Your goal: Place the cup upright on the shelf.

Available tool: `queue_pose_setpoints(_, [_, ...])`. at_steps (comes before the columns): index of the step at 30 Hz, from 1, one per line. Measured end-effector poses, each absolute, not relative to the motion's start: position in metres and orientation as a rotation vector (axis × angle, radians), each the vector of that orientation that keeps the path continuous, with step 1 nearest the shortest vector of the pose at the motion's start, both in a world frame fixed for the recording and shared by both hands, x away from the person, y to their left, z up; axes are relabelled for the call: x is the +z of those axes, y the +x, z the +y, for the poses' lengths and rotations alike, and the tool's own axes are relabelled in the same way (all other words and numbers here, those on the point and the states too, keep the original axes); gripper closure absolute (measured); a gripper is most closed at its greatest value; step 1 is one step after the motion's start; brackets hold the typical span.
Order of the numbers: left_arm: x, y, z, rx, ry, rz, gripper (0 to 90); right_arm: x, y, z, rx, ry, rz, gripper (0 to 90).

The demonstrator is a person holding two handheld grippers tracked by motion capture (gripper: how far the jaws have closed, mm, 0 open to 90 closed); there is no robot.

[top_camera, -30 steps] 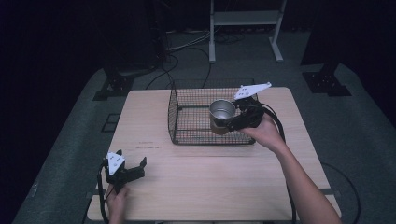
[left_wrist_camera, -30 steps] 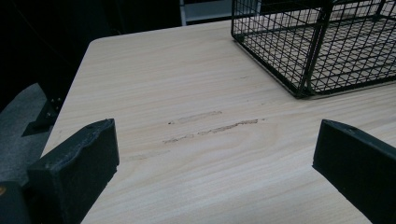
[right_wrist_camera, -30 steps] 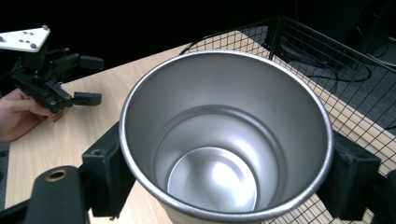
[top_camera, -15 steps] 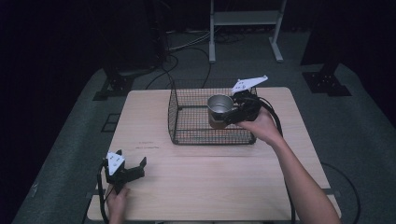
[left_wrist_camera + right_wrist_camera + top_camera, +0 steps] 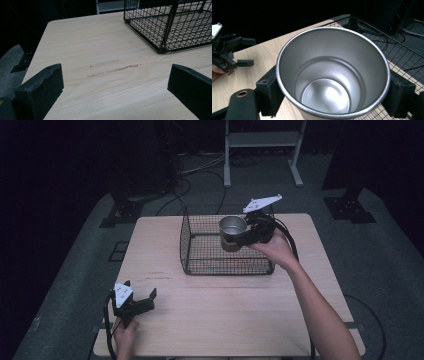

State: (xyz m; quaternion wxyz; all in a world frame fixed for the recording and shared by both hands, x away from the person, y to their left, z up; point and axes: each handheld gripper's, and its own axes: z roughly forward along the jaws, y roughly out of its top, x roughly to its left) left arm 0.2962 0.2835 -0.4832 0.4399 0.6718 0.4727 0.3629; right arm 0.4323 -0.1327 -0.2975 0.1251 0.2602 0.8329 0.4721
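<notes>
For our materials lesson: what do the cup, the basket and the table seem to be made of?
Cup: metal, probably brushed steel; dull silver sheen inside.
Basket: thin wire mesh, black coated; open grid.
Table: pale wood or wood-look laminate, matt; straight grain lines, some scuffs.

High view overhead; gripper views close (share basket (image 5: 227, 251)).

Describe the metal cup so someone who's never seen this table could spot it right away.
Find the wooden table, then the black wire basket at its far side. Just above the basket's right half, the right gripper clamps the cup: an open, empty, shiny steel cylinder, the one bright metal thing there.
</notes>
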Motion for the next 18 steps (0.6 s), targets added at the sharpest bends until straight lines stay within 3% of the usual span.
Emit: queue_pose_setpoints(18, [-0.483,0.296,0.284,0.895,1.66,1.18,0.0,-0.297,0.459,-0.117,1.339,0.781,2.443,18.1])
